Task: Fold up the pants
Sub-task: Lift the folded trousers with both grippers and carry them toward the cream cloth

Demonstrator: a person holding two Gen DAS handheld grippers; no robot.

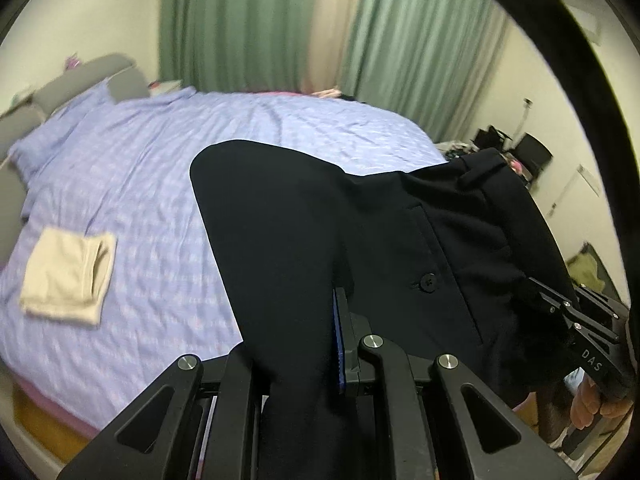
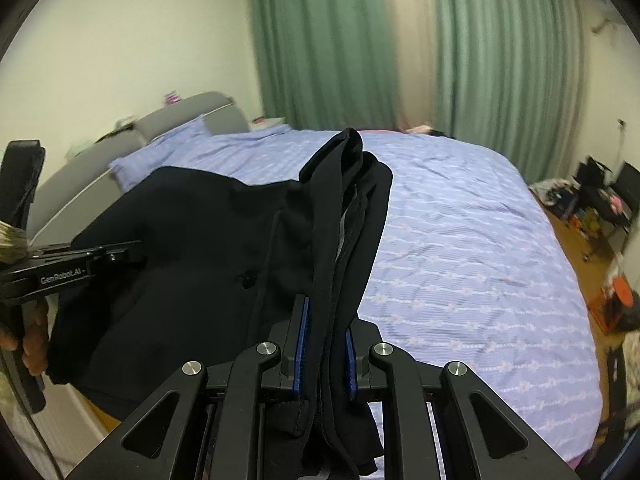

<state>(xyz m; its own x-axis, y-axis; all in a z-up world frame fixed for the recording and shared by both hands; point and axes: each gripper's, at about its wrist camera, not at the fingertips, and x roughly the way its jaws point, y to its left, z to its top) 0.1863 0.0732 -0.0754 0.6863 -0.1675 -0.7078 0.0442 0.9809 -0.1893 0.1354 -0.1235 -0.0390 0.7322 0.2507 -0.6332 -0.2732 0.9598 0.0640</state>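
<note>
A pair of black pants (image 1: 360, 232) hangs in the air over the bed, stretched between both grippers. My left gripper (image 1: 308, 344) is shut on one edge of the cloth; one blue pad (image 1: 340, 340) shows, while cloth drapes over the other finger. In the right wrist view my right gripper (image 2: 326, 344) is shut on a bunched fold of the pants (image 2: 208, 240), with a blue pad on each side. Each view also shows the other gripper clamped on the pants: the right gripper (image 1: 536, 288) at the right edge, the left gripper (image 2: 132, 254) at the left edge.
Below lies a bed with a lilac patterned cover (image 1: 160, 168) and a grey headboard (image 2: 184, 120). A folded beige garment (image 1: 66, 276) rests on the cover at the left. Green curtains (image 2: 320, 40) hang behind. Clutter (image 2: 592, 208) stands on the wooden floor at the right.
</note>
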